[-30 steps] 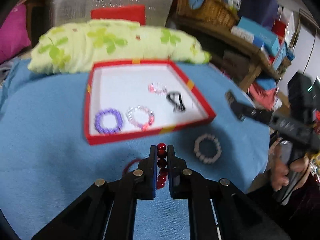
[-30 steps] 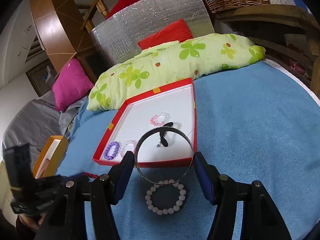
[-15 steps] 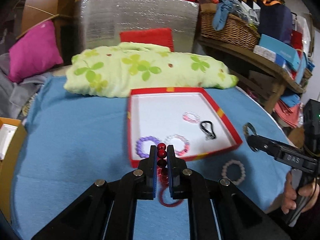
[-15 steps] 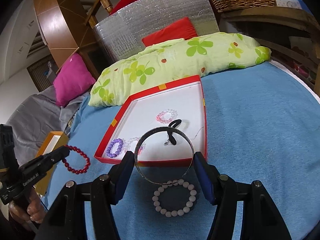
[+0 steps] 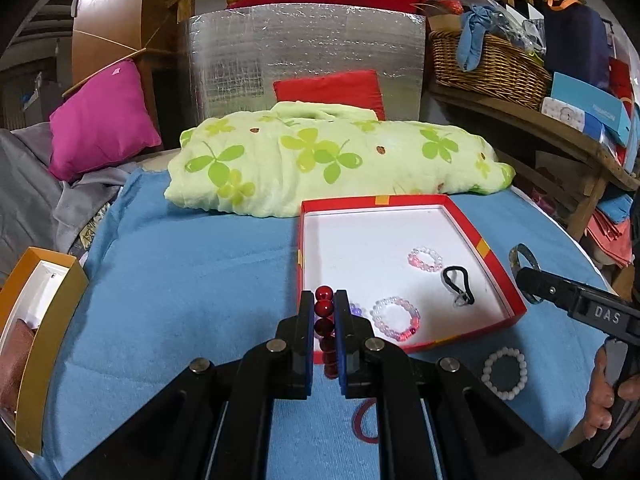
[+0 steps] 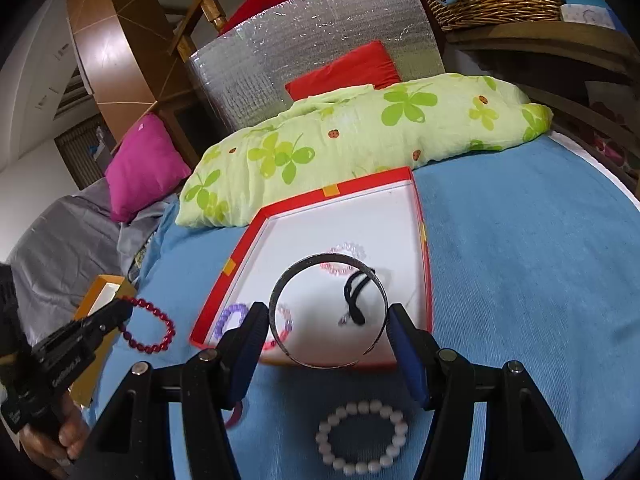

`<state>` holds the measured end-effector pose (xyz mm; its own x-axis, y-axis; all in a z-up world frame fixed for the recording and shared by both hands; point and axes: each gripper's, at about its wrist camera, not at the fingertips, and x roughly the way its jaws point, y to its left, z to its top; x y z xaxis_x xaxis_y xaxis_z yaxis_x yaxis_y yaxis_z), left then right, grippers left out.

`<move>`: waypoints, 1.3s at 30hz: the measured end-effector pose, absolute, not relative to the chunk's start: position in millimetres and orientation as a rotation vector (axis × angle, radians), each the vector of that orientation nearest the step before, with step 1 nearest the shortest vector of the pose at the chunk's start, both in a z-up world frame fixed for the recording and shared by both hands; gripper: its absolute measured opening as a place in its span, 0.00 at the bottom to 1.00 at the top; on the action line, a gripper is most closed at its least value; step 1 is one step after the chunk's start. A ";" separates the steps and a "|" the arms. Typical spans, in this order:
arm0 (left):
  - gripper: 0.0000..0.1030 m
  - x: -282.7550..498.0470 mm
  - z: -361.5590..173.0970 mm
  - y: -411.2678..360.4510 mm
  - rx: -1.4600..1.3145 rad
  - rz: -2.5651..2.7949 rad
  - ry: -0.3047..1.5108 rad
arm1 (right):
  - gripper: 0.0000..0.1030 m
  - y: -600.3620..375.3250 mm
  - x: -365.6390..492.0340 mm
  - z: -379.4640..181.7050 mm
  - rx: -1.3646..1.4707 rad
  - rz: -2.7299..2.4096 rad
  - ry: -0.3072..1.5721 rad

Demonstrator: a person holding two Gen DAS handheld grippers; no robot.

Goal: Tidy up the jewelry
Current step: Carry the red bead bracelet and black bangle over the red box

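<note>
Left gripper (image 5: pixel 324 312) pinching red beads (image 5: pixel 324 308), jaws narrow, loop dangling below; light, floppy, fine to hold by any bead. Right gripper (image 6: pixel 328 320) spread wide on bangle (image 6: pixel 328 316); stiff, slick, may pop out. Box (image 5: pixel 496 276) just ahead of both

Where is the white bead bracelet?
The white bracelet lies on the blue cloth, outside the red box near its front edge, just below the right gripper in the right wrist view.
</note>
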<state>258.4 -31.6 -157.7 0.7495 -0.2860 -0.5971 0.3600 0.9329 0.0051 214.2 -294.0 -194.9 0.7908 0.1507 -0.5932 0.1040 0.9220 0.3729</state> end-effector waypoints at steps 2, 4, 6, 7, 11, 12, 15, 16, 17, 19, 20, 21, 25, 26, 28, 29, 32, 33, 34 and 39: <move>0.09 262.2 -157.2 -33.9 0.130 -0.342 0.626 | 0.62 -295.9 222.6 -195.3 0.410 0.022 0.664; 0.09 265.8 -156.6 -37.0 0.131 -0.340 0.625 | 0.62 -297.9 233.0 -196.2 0.428 0.031 0.663; 0.09 270.3 -156.3 -40.1 0.133 -0.339 0.626 | 0.62 -298.9 244.7 -196.8 0.435 0.043 0.661; 0.09 272.8 -156.1 -42.1 0.139 -0.335 0.626 | 0.62 -299.4 251.7 -197.3 0.434 0.049 0.663; 0.09 281.9 -151.6 -49.9 0.166 -0.310 0.611 | 0.62 -305.9 275.8 -201.6 0.479 0.073 0.682; 0.09 285.1 -148.9 -53.6 0.178 -0.304 0.599 | 0.62 -307.3 280.2 -202.2 0.490 0.075 0.685; 0.09 297.9 -141.1 -63.9 0.205 -0.295 0.577 | 0.62 -313.1 296.9 -202.7 0.527 0.095 0.687; 0.09 304.2 -138.0 -68.5 0.220 -0.290 0.567 | 0.62 -315.7 303.5 -203.0 0.539 0.096 0.686; 0.09 308.2 -136.2 -71.0 0.227 -0.287 0.562 | 0.62 -316.8 307.7 -203.0 0.545 0.097 0.687; 0.09 320.9 -132.3 -79.8 0.254 -0.274 0.547 | 0.62 -320.7 319.7 -204.0 0.563 0.099 0.695; 0.09 324.5 -131.4 -82.2 0.258 -0.272 0.544 | 0.62 -323.1 326.1 -204.6 0.573 0.098 0.697; 0.09 332.1 -130.8 -86.3 0.259 -0.274 0.545 | 0.62 -324.8 330.2 -204.5 0.583 0.100 0.697; 0.09 350.1 -135.2 -99.4 0.269 -0.281 0.553 | 0.62 -330.5 349.4 -205.8 0.614 0.096 0.699; 0.09 353.7 -137.1 -102.4 0.271 -0.285 0.555 | 0.62 -331.6 352.7 -206.3 0.620 0.094 0.700; 0.09 359.0 -140.7 -107.1 0.275 -0.288 0.558 | 0.62 -335.0 361.6 -210.0 0.643 0.086 0.707; 0.09 363.8 -143.9 -109.9 0.274 -0.290 0.565 | 0.62 -336.9 365.8 -212.3 0.656 0.083 0.712; 0.09 373.6 -150.5 -115.8 0.271 -0.295 0.586 | 0.63 -340.7 374.4 -218.1 0.672 0.065 0.731; 0.09 376.7 -152.7 -118.0 0.271 -0.297 0.590 | 0.62 -341.4 377.3 -219.9 0.672 0.060 0.737; 0.09 378.6 -154.0 -119.5 0.272 -0.298 0.593 | 0.62 -341.9 379.7 -221.7 0.672 0.055 0.742; 0.09 388.5 -162.0 -125.7 0.282 -0.306 0.609 | 0.63 -343.9 387.9 -227.5 0.663 0.028 0.762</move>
